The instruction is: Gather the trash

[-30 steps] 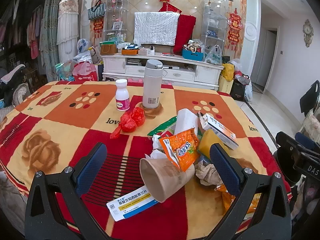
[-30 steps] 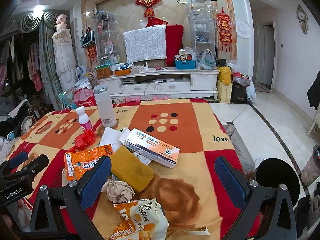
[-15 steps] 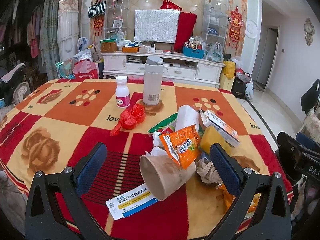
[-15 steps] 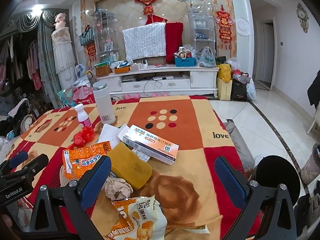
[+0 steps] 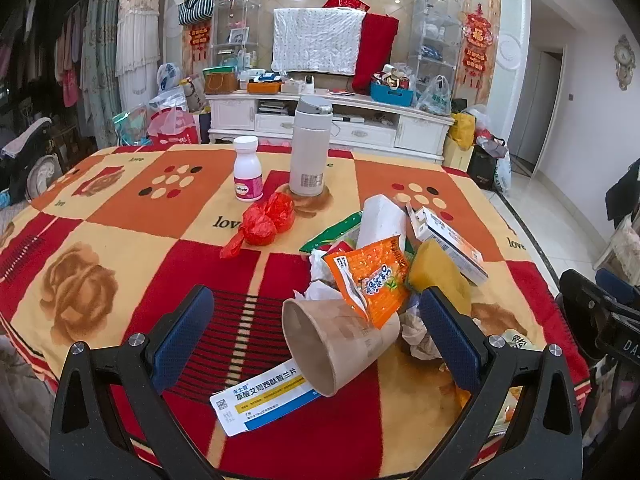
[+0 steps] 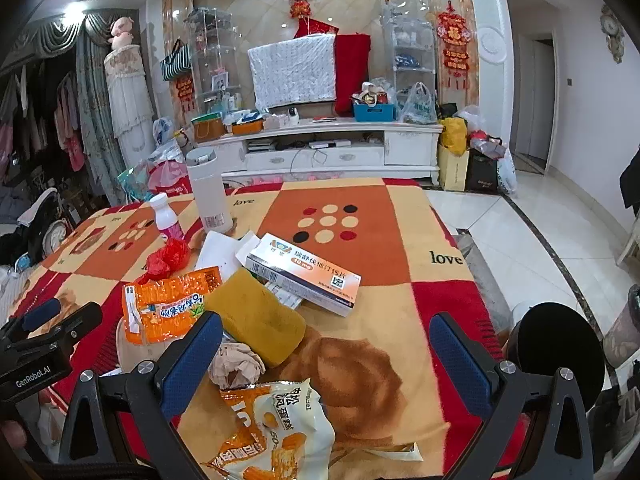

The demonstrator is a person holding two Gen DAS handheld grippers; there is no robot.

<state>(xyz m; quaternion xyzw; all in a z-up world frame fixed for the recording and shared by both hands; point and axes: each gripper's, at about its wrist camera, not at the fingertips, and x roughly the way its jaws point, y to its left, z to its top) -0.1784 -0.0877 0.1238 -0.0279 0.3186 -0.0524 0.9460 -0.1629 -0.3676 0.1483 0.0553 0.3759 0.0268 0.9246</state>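
Nearest, the left gripper [image 5: 316,326] stood wide open and empty around the tipped paper cup [image 5: 336,344] near the table's [image 5: 132,216] front edge, mouth toward the camera, long axis running away rightwards; the right gripper [image 6: 326,354], also open, was farther.

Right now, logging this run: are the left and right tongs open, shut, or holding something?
Left tongs: open, holding nothing; paper cup lies between them.
Right tongs: open, empty.
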